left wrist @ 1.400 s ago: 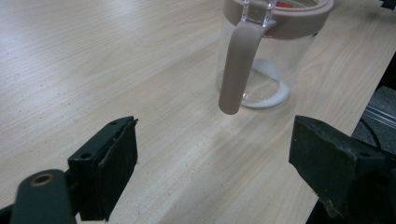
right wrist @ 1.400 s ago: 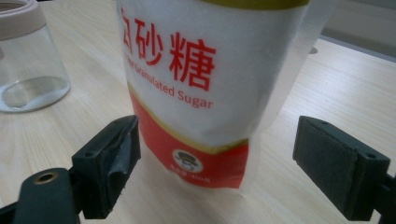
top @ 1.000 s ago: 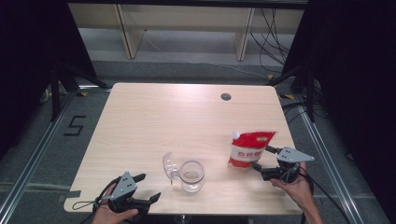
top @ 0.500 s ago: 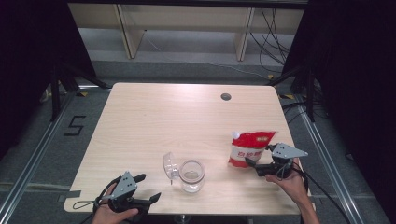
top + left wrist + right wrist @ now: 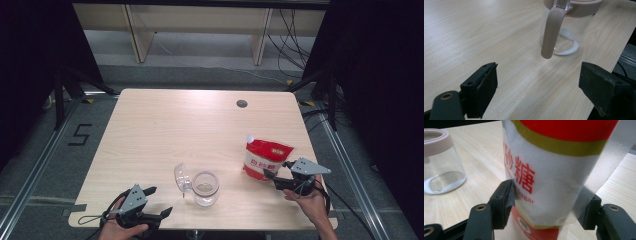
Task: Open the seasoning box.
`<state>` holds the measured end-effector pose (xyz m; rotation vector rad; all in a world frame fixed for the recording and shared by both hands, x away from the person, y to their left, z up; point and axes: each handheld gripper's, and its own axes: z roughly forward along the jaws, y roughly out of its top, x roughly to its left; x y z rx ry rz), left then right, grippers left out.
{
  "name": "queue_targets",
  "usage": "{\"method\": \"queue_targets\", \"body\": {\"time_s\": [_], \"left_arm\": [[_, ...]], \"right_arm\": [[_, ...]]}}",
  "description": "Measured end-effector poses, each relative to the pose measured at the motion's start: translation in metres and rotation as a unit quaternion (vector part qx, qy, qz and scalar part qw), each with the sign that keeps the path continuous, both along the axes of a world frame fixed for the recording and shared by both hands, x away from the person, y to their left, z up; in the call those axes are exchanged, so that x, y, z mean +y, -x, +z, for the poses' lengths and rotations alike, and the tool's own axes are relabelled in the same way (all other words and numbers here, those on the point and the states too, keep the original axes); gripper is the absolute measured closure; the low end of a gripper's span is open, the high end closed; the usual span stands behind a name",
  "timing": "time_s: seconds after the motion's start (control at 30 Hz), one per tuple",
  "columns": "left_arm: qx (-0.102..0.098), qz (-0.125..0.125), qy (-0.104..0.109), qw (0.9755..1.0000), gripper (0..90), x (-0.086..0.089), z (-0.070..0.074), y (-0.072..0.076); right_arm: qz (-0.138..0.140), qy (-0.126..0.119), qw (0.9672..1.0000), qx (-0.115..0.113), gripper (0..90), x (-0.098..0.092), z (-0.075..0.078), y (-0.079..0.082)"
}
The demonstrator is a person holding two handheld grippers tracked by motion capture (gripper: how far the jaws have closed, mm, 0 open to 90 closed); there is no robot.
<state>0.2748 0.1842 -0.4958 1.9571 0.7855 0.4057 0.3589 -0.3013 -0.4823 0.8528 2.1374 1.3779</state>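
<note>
The sugar bag (image 5: 265, 159) stands upright at the right of the tabletop (image 5: 165, 130), between the right gripper (image 5: 546, 206)'s parted jaws, apparently touching it, not clamped. The left gripper (image 5: 539, 96) gapes empty, facing the jar (image 5: 205, 187) at lower centre.

Light wooden table (image 5: 165, 135) on grey floor (image 5: 200, 65); shelving (image 5: 200, 25) at twelve o'clock, black curtains (image 5: 380, 75) at three and nine.

Far tabletop (image 5: 200, 125): lying open before me.
Near edge: jar (image 5: 205, 187) and sugar pouch (image 5: 264, 159) are blocking my path.
</note>
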Motion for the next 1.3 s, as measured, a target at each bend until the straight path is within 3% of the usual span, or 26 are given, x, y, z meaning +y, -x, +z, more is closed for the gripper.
{"method": "queue_targets", "body": {"time_s": [0.03, 0.13, 0.17, 0.2, 0.27, 0.33, 0.43, 0.47, 0.67, 0.73, 0.77, 0.87, 1.07, 1.13, 1.2, 1.3], "left_arm": [[0.000, 0.000, 0.000, 1.0000, 15.1, 0.000, 0.000, 0.000], [-0.008, -0.004, -0.001, 1.0000, 15.2, 0.001, 0.000, -0.002], [-0.008, -0.003, 0.000, 1.0000, 15.2, 0.001, 0.000, -0.002], [-0.009, -0.005, -0.007, 0.9999, 15.1, 0.001, 0.000, -0.002], [-0.010, -0.005, -0.010, 0.9999, 15.2, 0.001, 0.000, -0.002], [0.003, 0.003, 0.003, 1.0000, 15.2, -0.001, 0.000, 0.000], [-0.007, -0.004, -0.005, 1.0000, 15.2, 0.001, 0.000, -0.001], [-0.007, -0.003, -0.005, 1.0000, 15.2, 0.001, 0.001, -0.001], [-0.005, 0.000, 0.004, 1.0000, 15.2, -0.001, 0.001, -0.002], [-0.007, -0.001, 0.004, 1.0000, 15.2, -0.001, 0.002, -0.002], [0.001, 0.004, 0.011, 0.9999, 15.2, -0.003, 0.002, -0.001], [-0.003, 0.002, 0.010, 0.9999, 15.2, -0.003, 0.003, -0.001], [-0.009, -0.001, 0.001, 1.0000, 15.2, -0.002, 0.003, -0.002], [0.000, 0.005, 0.013, 0.9999, 15.1, -0.003, 0.003, 0.001], [-0.010, 0.000, 0.008, 0.9999, 15.1, -0.002, 0.004, -0.001], [0.000, 0.008, 0.015, 0.9999, 15.2, -0.003, 0.004, 0.000]], "right_arm": [[0.000, 0.000, 1.0000, 0.000, 40.9, 0.000, 0.000, 0.000], [-0.047, -0.009, 0.9984, 0.029, 42.1, 0.011, 0.002, 0.010], [-0.048, -0.001, 0.9986, 0.020, 42.3, 0.011, 0.002, 0.009], [-0.066, -0.008, 0.9970, 0.038, 42.4, 0.017, 0.003, 0.014], [-0.070, -0.002, 0.9972, 0.027, 42.6, 0.018, 0.003, 0.014], [-0.098, -0.009, 0.9947, 0.028, 43.1, 0.026, 0.004, 0.017], [-0.108, -0.005, 0.9939, 0.024, 43.5, 0.031, 0.003, 0.019], [-0.122, -0.010, 0.9920, 0.029, 43.6, 0.034, 0.003, 0.023], [-0.107, -0.018, 0.9939, 0.015, 44.1, 0.028, 0.000, 0.021], [-0.117, -0.026, 0.9926, 0.021, 44.1, 0.030, -0.002, 0.024], [-0.107, -0.017, 0.9941, 0.005, 44.1, 0.028, -0.002, 0.023], [-0.106, -0.022, 0.9941, 0.001, 43.4, 0.026, -0.002, 0.024], [-0.104, -0.042, 0.9937, -0.001, 37.3, 0.019, -0.002, 0.027], [-0.090, -0.055, 0.9944, -0.003, 32.8, 0.018, 0.001, 0.028], [-0.096, -0.056, 0.9938, -0.007, 30.4, 0.019, 0.000, 0.030], [-0.093, -0.050, 0.9944, -0.009, 28.0, 0.019, -0.001, 0.030]]}}
